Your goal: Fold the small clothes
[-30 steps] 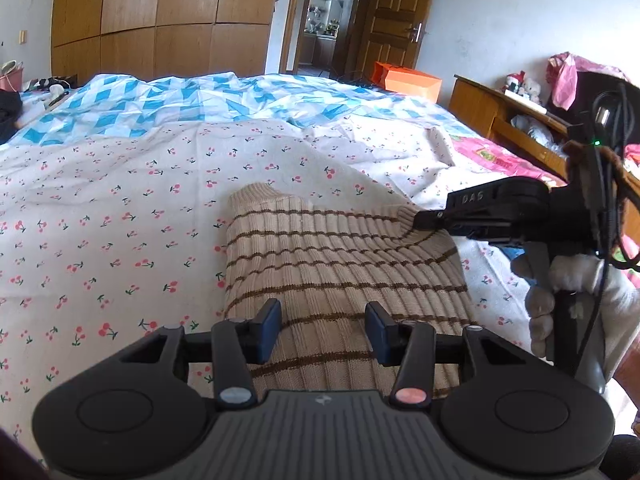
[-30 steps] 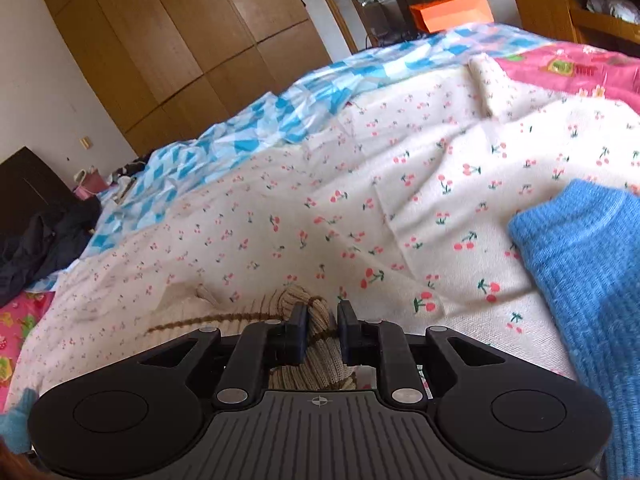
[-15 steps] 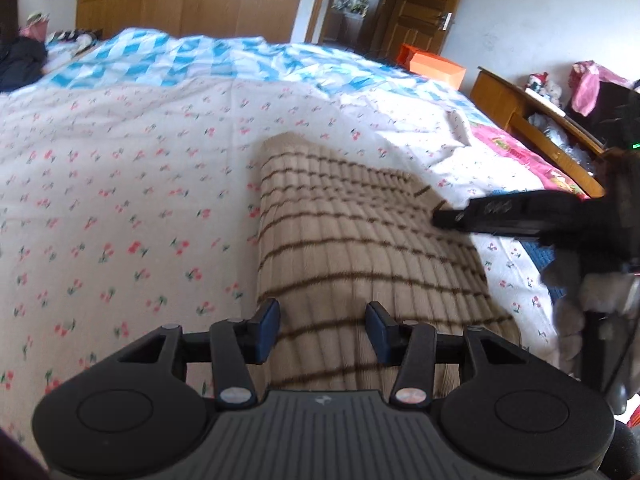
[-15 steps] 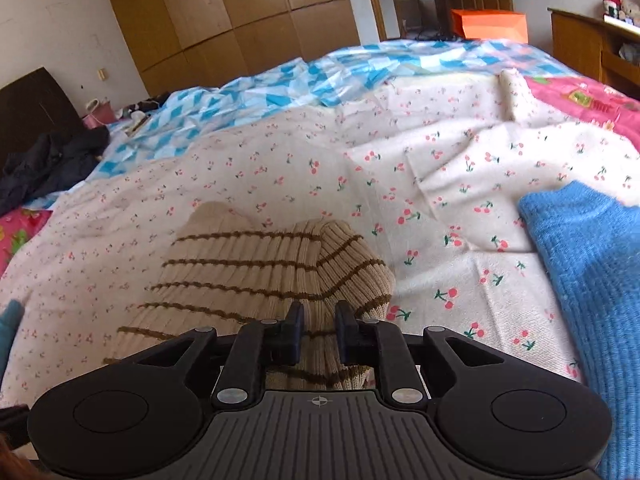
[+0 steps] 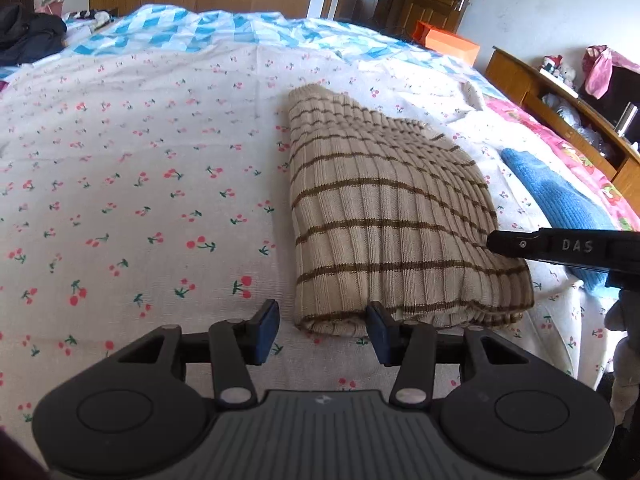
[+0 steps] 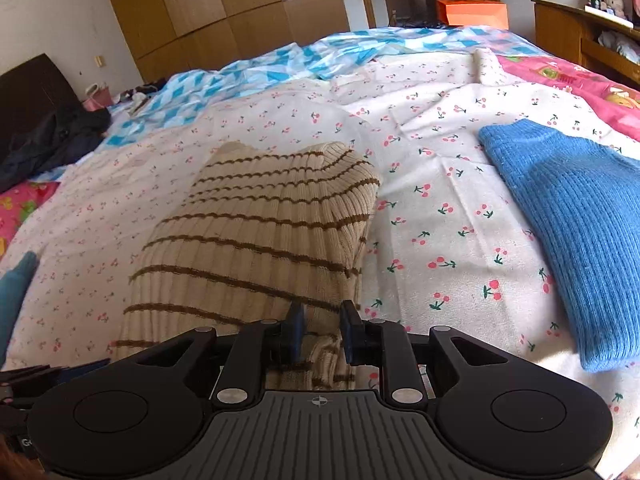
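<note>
A beige ribbed sweater with thin brown stripes (image 5: 384, 216) lies folded into a compact bundle on a bed covered by a white sheet printed with small red cherries (image 5: 120, 184).

The only readable writing is "DAS", in pale capitals on the side of the right gripper (image 5: 491, 243), which enters the left wrist view from the right edge with its tip against the sweater's right side. The rest of that gripper is cut off by the frame.

The left gripper (image 5: 322, 332) sits at the sweater's near edge. Its blue-padded fingers (image 5: 267, 330) are spread wide and released, one beside the bundle's left corner, the other at the front hem, holding nothing.

In the right wrist view, the right gripper (image 6: 322, 334) has its fingers (image 6: 295, 330) set a little apart with a fold of the sweater (image 6: 264, 232) between them. Whether the pads press the knit or have let go is hard to make out.

A folded blue knit garment (image 6: 576, 236) lies on the sheet to the right, apart from the sweater and partly cut off. A blue and white quilt (image 5: 208, 36) covers the far end of the bed. An orange box (image 6: 472, 12) stands near the doorway; no print on it is legible.
</note>
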The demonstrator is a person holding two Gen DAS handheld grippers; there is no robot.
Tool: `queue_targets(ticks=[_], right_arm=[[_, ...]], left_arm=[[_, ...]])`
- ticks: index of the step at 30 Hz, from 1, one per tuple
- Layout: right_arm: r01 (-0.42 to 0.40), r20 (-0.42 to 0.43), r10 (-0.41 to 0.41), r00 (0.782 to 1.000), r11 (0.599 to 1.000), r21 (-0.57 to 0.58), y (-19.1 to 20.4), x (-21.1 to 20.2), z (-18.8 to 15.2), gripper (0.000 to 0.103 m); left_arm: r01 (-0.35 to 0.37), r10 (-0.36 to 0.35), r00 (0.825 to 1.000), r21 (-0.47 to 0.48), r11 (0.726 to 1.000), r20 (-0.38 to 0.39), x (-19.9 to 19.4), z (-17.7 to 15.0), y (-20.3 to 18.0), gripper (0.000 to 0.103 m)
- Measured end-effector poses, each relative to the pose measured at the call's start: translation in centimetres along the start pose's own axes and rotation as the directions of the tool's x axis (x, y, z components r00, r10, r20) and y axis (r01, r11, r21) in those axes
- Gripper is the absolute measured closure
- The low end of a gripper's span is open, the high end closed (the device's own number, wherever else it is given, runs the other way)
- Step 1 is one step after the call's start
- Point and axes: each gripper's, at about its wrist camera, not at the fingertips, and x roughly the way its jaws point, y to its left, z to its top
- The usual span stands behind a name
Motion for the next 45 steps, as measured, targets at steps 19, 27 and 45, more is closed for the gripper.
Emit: queue_targets(ticks=[19,27,45], right_arm=[[0.068,-0.055,-0.068,0.996,0.998,0.004,0.8,-1.3,-3.4,0.077],[0.031,-0.018,-0.032,0.999,0.999,-0.032,2.1,-4.0,-4.4,0.076],[0.011,-0.061,-0.014,0.998,0.999,-0.045,3.2,-3.3,-8.0,0.070]], left_arm=[[0.021,-0.020,0.998,0.012,1.000,-0.053,-0.1,-1.6,0.1,0.051],[-0.012,0.014,0.998,0.041,0.999,-0.058,-0.5,-2.1,-1.0,0.046],[-0.123,0.129,0.991,0.148,0.981,-0.033,-1.0,-3.5,-3.1,0.032]])
